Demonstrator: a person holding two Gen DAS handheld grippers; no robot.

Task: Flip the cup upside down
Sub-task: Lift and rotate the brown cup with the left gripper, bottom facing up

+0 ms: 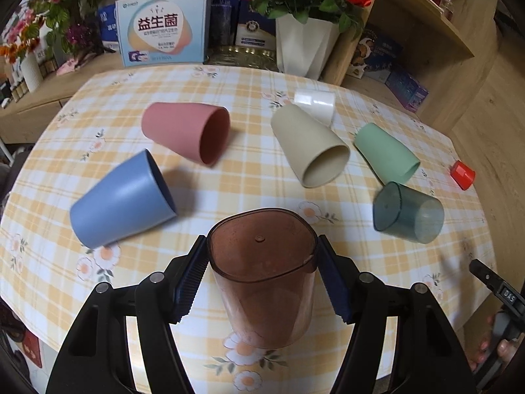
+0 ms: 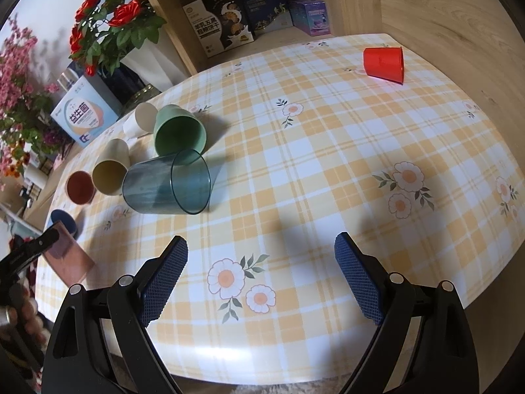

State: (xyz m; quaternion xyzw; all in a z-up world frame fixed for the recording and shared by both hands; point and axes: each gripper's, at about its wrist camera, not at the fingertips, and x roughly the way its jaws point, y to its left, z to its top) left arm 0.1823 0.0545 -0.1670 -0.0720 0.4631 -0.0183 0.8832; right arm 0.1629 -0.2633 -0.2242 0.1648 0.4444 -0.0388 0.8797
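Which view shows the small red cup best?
The right wrist view: the small red cup is unobstructed, lying apart near the table's far edge. In the left wrist view it is only a small shape at the table's right edge.

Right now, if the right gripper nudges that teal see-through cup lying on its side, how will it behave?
The translucent teal plastic cup lies on its side on the checked tablecloth, so it will probably roll, curving since it tapers. It looks thin-walled and empty, so likely light and easy to skid. It touches the mint green cup, so it may push that too.
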